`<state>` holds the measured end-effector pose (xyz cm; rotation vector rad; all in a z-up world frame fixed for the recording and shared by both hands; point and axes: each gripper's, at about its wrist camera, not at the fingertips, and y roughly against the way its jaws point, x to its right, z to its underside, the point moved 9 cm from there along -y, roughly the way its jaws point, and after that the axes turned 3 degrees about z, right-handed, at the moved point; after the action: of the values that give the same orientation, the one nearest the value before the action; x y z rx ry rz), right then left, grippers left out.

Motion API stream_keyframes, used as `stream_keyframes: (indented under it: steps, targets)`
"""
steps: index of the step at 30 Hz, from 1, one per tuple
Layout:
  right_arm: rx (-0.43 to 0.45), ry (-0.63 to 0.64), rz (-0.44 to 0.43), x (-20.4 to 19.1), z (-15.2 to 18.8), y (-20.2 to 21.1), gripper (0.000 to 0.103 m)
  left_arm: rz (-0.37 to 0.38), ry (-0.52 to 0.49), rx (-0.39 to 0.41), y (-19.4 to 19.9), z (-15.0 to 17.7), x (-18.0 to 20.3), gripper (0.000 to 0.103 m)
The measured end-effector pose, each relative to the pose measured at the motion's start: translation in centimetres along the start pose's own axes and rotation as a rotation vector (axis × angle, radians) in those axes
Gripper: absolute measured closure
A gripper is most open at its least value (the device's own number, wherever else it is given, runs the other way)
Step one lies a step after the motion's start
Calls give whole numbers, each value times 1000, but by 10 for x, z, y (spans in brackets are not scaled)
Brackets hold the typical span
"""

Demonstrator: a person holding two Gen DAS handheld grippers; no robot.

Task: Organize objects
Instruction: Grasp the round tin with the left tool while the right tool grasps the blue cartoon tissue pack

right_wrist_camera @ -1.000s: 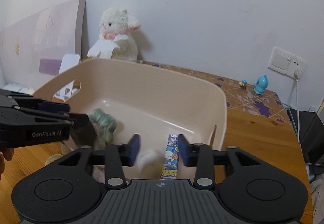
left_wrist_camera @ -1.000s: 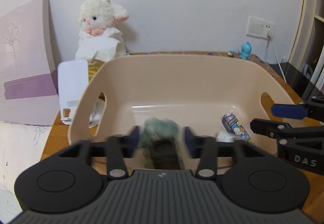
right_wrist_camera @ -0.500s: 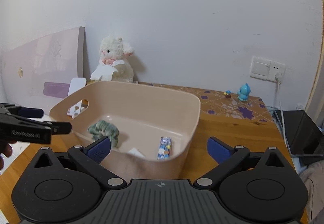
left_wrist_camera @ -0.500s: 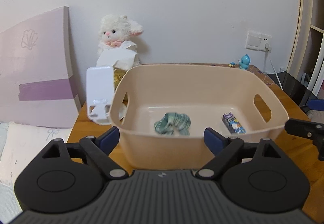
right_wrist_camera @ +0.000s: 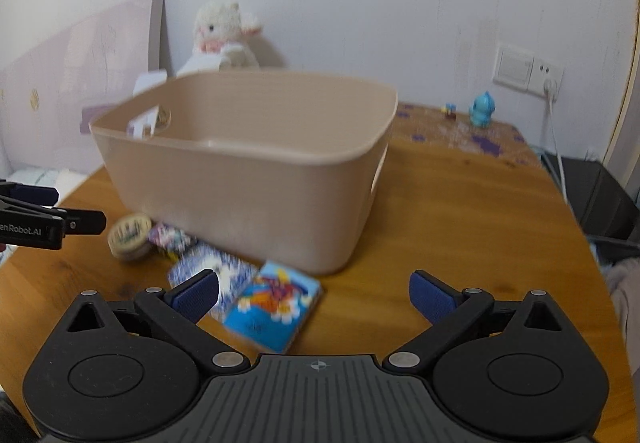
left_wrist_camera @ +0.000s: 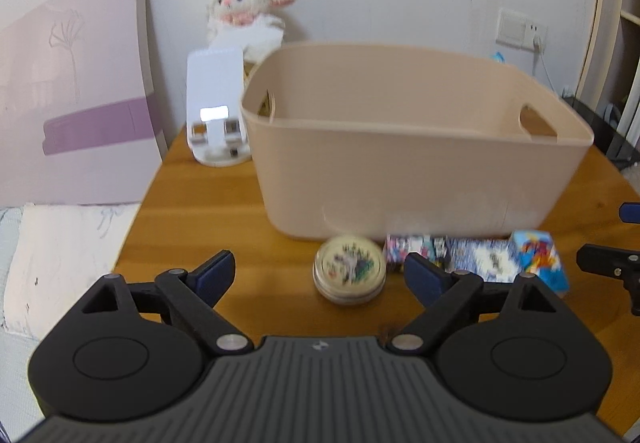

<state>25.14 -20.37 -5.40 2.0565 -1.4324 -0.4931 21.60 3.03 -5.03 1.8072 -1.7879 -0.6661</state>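
- the left black two-finger gripper (left_wrist_camera: pixel 319 275) is hanging with its jaws wide apart, holding nothing, above the round wooden table (left_wrist_camera: pixel 208 219).
- the right black two-finger gripper (right_wrist_camera: pixel 314 293) is likewise spread wide and gripping nothing.
- the beige plastic basket (left_wrist_camera: pixel 416 163) is sitting mid-table, bare wood lying left of it.
- one round printed tin (left_wrist_camera: pixel 349 270) and three blurred colourful packets, among them a blue carton (right_wrist_camera: pixel 272 307), are lying just before the basket.

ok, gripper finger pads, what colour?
Dark blue pads on black fingers, both grippers; right wrist view shows them best.
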Motion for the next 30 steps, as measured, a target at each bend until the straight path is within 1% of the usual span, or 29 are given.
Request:
stream_keyframes:
  steps: [6,12,16,20,23,25,30]
  targets:
    - [-60,-9,-28,-10,27,-21,0,11,-12,-49,-20,24,2,11]
    - [-101,-13,-36,-17,45,-37,0,15,-12,-72,-36,34,2,11]
    - [-76,31,-7,-22,46,-40,0,29,-1,-68,-45,37,3,11]
    - [-55,32,-8,-24,44,-42,0,26,4,-47,-47,35,4,10]
    - [-45,27,-4,-22,42,-44,0,27,4,-46,-50,33,5,7]
    - [-37,24,-2,-20,41,-44,0,25,7,-43,-51,34,4,3]
    - [-28,-1,27,-11,41,-45,0,21,9,-35,-56,31,2,0]
